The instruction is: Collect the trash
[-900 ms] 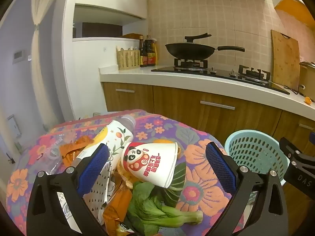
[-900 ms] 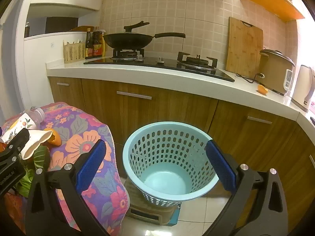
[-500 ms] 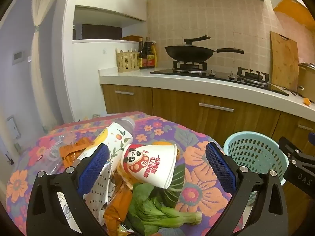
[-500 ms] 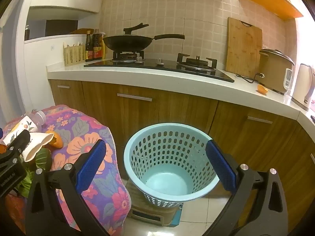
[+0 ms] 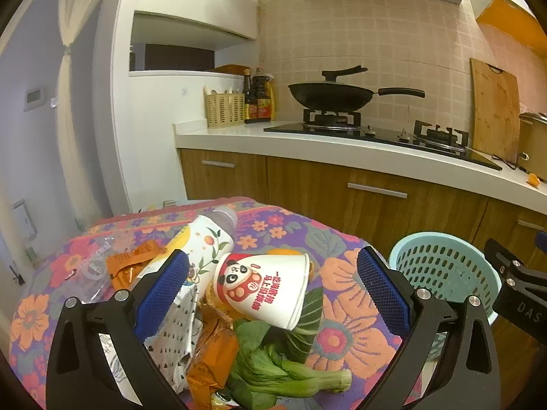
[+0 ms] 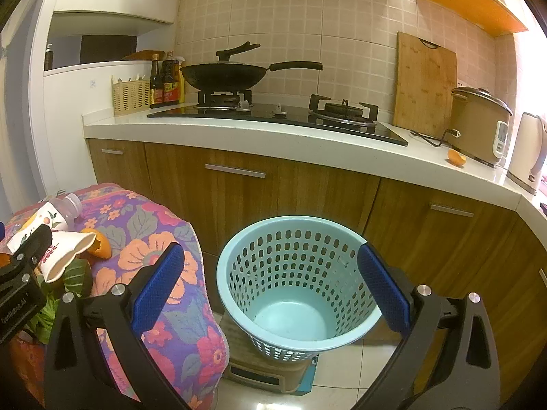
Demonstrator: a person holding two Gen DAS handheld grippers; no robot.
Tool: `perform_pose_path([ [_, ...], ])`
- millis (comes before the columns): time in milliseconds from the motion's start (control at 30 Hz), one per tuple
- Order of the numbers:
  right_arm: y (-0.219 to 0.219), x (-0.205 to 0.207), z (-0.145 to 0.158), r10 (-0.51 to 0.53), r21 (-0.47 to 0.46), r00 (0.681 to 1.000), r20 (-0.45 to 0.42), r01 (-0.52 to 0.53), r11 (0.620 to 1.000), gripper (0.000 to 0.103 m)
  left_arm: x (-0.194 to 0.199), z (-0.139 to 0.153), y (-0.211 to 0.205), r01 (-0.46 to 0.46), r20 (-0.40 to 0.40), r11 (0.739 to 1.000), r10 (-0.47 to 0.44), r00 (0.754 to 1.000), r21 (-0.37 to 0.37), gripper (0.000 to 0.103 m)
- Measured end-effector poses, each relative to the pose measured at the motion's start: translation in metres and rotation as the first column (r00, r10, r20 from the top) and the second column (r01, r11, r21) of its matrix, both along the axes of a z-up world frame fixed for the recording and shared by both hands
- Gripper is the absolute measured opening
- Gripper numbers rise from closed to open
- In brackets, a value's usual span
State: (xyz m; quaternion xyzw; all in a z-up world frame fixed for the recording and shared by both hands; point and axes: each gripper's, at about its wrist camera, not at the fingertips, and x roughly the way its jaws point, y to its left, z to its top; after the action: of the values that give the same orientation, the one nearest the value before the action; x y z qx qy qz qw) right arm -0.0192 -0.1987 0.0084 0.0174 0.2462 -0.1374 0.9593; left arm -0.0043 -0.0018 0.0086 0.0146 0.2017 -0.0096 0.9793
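A trash pile lies on a floral-cloth table (image 5: 342, 273): a white paper cup with a red panda print (image 5: 263, 288) on its side, a white bottle (image 5: 205, 242), orange wrappers (image 5: 130, 259), a dotted paper bag (image 5: 177, 335), bok choy (image 5: 283, 372) and clear plastic (image 5: 92, 263). My left gripper (image 5: 271, 294) is open, its pads either side of the cup and slightly above it. My right gripper (image 6: 270, 290) is open and empty above a light-blue perforated basket (image 6: 297, 273), which is empty. The basket also shows in the left wrist view (image 5: 441, 266).
The basket stands on a low box (image 6: 270, 372) on the tiled floor beside the table. Behind are wooden cabinets (image 6: 307, 198) under a white counter with a gas hob, a black wok (image 6: 222, 75), a cutting board and a rice cooker (image 6: 478, 126). An orange peel (image 6: 99, 242) lies by the cup.
Both grippers have lifted and tilted slightly, so the table and the basket sit a little lower in view. Both stay open. The trash has not moved.
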Motion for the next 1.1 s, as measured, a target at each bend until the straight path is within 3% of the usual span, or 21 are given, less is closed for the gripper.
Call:
perform_pose_path([
  [1100, 0.0033, 0.0013, 0.0005, 0.004, -0.011, 1.000, -0.006, -0.004, 1.000, 0.096, 0.0024, -0.0054, 0.0032, 0.012, -0.002, 1.000, -0.012, 1.000, -0.004, 0.096],
])
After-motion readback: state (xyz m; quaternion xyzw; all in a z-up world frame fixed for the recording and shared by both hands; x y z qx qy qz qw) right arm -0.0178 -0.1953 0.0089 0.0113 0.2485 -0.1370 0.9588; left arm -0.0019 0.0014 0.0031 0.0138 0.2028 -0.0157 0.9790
